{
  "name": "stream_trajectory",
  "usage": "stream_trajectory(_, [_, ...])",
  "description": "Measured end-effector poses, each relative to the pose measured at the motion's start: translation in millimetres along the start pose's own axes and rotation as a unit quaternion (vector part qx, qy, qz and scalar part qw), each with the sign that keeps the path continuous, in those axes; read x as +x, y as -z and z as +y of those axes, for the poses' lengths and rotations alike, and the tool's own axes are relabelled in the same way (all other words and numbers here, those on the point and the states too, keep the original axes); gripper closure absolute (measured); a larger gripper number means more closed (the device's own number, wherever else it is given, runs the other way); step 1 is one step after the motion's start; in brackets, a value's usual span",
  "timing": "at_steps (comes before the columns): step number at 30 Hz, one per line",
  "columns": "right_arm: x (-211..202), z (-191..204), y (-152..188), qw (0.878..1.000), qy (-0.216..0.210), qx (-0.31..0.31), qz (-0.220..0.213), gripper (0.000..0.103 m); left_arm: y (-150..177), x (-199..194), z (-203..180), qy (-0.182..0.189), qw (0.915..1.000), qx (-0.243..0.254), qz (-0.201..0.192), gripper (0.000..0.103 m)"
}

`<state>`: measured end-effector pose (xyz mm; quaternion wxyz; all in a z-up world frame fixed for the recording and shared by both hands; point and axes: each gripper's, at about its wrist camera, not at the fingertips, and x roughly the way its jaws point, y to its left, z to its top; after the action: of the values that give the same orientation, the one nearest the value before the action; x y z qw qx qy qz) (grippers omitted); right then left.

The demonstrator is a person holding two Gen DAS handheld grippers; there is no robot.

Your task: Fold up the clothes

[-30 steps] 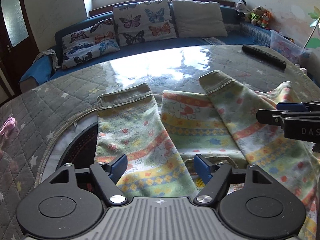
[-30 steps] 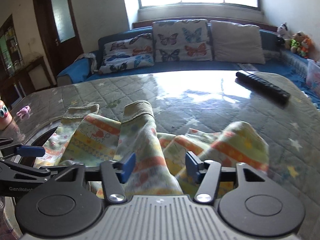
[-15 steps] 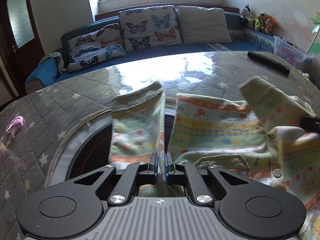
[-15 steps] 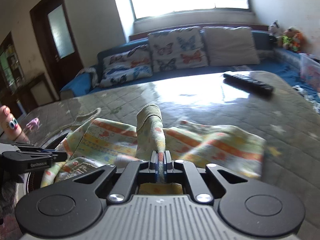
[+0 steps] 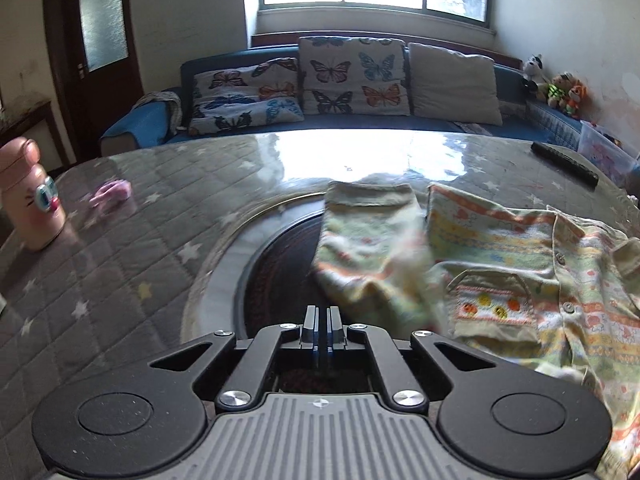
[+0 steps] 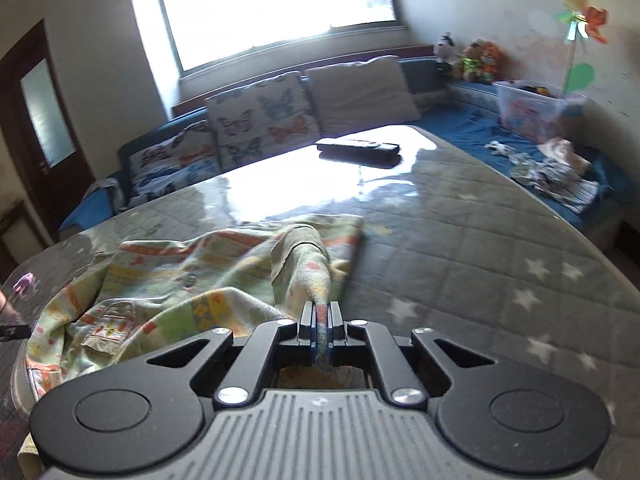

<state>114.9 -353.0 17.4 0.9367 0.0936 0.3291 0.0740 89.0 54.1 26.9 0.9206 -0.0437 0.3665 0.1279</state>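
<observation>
A child's pastel shirt (image 5: 520, 280) with buttons and a chest pocket lies crumpled on the quilted table (image 5: 140, 240). Its left sleeve (image 5: 368, 240) lies blurred, just right of and beyond my left gripper (image 5: 322, 320). That gripper is shut, and I see no cloth between its fingers. In the right wrist view my right gripper (image 6: 322, 320) is shut on the shirt's other sleeve (image 6: 308, 268). This sleeve rises from the jaws, and its cuff droops over the shirt body (image 6: 168, 276).
A black remote (image 5: 564, 162) (image 6: 358, 146) lies at the table's far side. A pink bottle-shaped toy (image 5: 32, 196) and a small pink object (image 5: 112, 192) sit at the left. A dark round inset (image 5: 276, 276) is under the sleeve. A sofa with butterfly cushions (image 5: 344, 76) stands behind.
Both grippers went from open to shut on a sleeve. The left sleeve has since left the left gripper, which swung left. The right gripper has lifted its sleeve and turned right.
</observation>
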Motion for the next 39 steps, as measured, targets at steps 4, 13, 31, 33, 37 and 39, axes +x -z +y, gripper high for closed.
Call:
stream_trajectory(4, [-14,-19,16,0.999,0.026,0.023,0.003,0.099,15,-11,17,-0.008,0.9998,-0.018,0.006,0.1])
stream_trajectory(13, [-38,-51,46,0.994,0.083,0.065,0.013,0.073,21,-18,2,0.002,0.9999,0.009,0.008,0.062])
stream_trajectory(31, [9,20,14,1.0,0.005,-0.016,0.005,0.045,-26,3,-82,0.061,0.9904,0.115,-0.045,0.014])
stream_trajectory(33, [20,25,14,1.0,-0.004,-0.022,0.015,0.045,-29,13,-95,0.088,0.9873,0.126,-0.038,0.022])
stream_trajectory(37, [34,32,15,0.999,-0.016,-0.035,0.032,0.045,-27,41,-110,0.132,0.9826,0.131,0.002,0.03])
stream_trajectory(39, [40,34,15,0.998,-0.022,-0.044,0.04,0.045,-23,51,-114,0.127,0.9823,0.137,0.011,0.031])
